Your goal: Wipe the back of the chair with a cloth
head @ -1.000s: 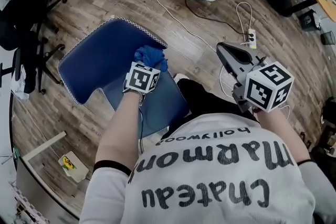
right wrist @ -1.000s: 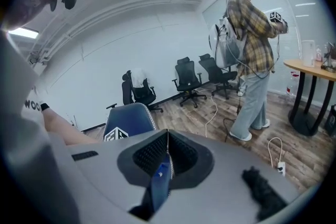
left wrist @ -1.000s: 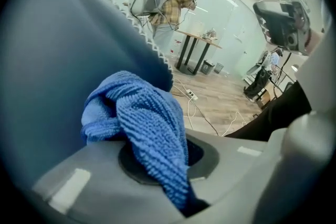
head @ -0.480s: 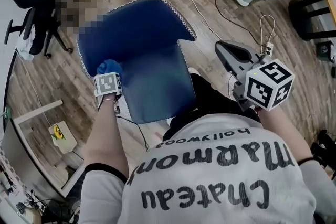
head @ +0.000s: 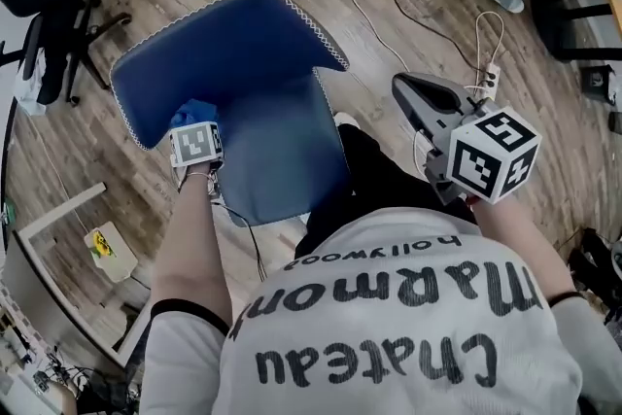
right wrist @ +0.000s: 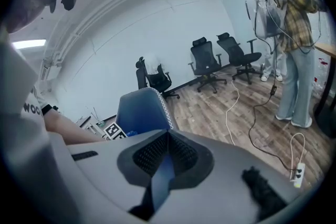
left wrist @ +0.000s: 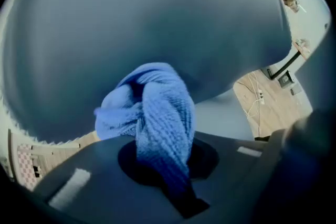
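Note:
The blue chair (head: pixel 243 53) with white stitched edging stands in front of me in the head view. My left gripper (head: pixel 193 119) is shut on a bunched blue cloth (head: pixel 196 108) and presses it against the left part of the chair's back. In the left gripper view the cloth (left wrist: pixel 155 113) sticks out of that gripper (left wrist: pixel 167 157) against the blue chair surface (left wrist: pixel 157 13). My right gripper (head: pixel 412 90) hangs shut and empty to the right of the chair, above the floor. The right gripper view shows its jaws (right wrist: pixel 167 150) closed, with the chair (right wrist: pixel 140 107) beyond them.
Cables (head: pixel 374 15) and a power strip (head: pixel 489 73) lie on the wood floor to the right. A black office chair (head: pixel 58 5) stands at the upper left. Another person (right wrist: pixel 286 13) stands at the right near a dark table leg (head: pixel 573 15).
My left gripper has carried the cloth from the chair's right upper edge across to its left side. The right gripper has stayed about where it was.

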A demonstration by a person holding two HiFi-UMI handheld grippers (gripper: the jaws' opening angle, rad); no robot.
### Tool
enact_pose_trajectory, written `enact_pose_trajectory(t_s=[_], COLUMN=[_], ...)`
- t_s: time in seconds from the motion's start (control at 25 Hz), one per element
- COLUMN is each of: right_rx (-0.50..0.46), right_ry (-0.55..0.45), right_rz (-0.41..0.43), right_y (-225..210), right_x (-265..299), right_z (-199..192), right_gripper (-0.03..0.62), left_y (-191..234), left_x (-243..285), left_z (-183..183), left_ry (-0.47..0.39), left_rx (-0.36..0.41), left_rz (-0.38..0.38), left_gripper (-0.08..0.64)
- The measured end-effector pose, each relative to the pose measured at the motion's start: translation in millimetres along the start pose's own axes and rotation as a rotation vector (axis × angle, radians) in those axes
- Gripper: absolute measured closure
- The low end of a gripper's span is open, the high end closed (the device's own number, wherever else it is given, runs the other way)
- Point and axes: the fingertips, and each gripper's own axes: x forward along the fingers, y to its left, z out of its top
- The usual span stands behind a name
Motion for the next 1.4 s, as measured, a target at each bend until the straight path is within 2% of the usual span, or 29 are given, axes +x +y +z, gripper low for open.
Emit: enact_pose_trajectory(t_s=[0.12, 0.24, 0.32, 0.6, 0.68, 0.76, 0.88, 0.92, 0.96, 1.04, 1.12, 1.24, 1.4], right_rx=[0.041, 0.085, 0.108, 0.213, 0.232, 0.248, 0.269, 0.275, 0.280, 0.300, 0.325, 0.323, 0.293], right_ry=[-0.008, -0.021, -0.026, -0.056, -0.065, -0.072, -0.081, -0.083, -0.083, -0.082, -0.082, -0.068, -0.035], right_rz=[-0.034, -0.071, -0.090, -0.150, -0.161, -0.168, -0.165, -0.161, -0.155, -0.139, -0.111, -0.066, -0.046], right_y=[-17.6, -35.0, -46.8, -80.4, -87.8, -94.3, -99.9, -101.1, -102.1, -102.4, -98.5, -86.7, -78.9], right_x=[-9.6, -19.9, -25.8, -51.1, -58.3, -65.7, -72.0, -72.0, -70.5, -63.9, -53.6, -36.7, -23.9], right_z=[-4.5, -11.2, -16.1, -34.1, -37.7, -41.9, -46.4, -46.9, -47.1, -47.2, -47.1, -46.7, -51.1], right_gripper=[0.577, 0.577, 0.577, 0.577, 0.577, 0.577, 0.577, 0.577, 0.577, 0.577, 0.577, 0.577, 0.577], left_y=[-41.5, -75.6, -101.6, -212.3, -238.9, -263.4, -289.5, -292.9, -292.5, -279.0, -247.5, -174.2, -72.2], left_x=[7.2, 14.1, 17.8, 16.5, 14.2, 10.1, 0.4, -2.3, -4.4, -4.9, -0.4, 9.5, 16.8], left_z=[26.8, 46.9, 55.3, 70.0, 75.0, 77.0, 68.8, 64.0, 59.1, 47.7, 32.8, 3.1, -40.0], left_ry=[-0.020, -0.025, -0.028, -0.074, -0.082, -0.088, -0.091, -0.084, -0.073, -0.044, -0.016, 0.024, 0.068], left_rx=[0.084, 0.060, 0.073, 0.228, 0.252, 0.265, 0.325, 0.320, 0.285, 0.155, 0.022, -0.136, -0.384], left_rz=[-0.046, -0.087, -0.119, -0.275, -0.318, -0.373, -0.443, -0.460, -0.474, -0.484, -0.448, -0.314, -0.115], left_gripper=[0.523, 0.523, 0.523, 0.523, 0.523, 0.523, 0.523, 0.523, 0.523, 0.523, 0.523, 0.523, 0.523])
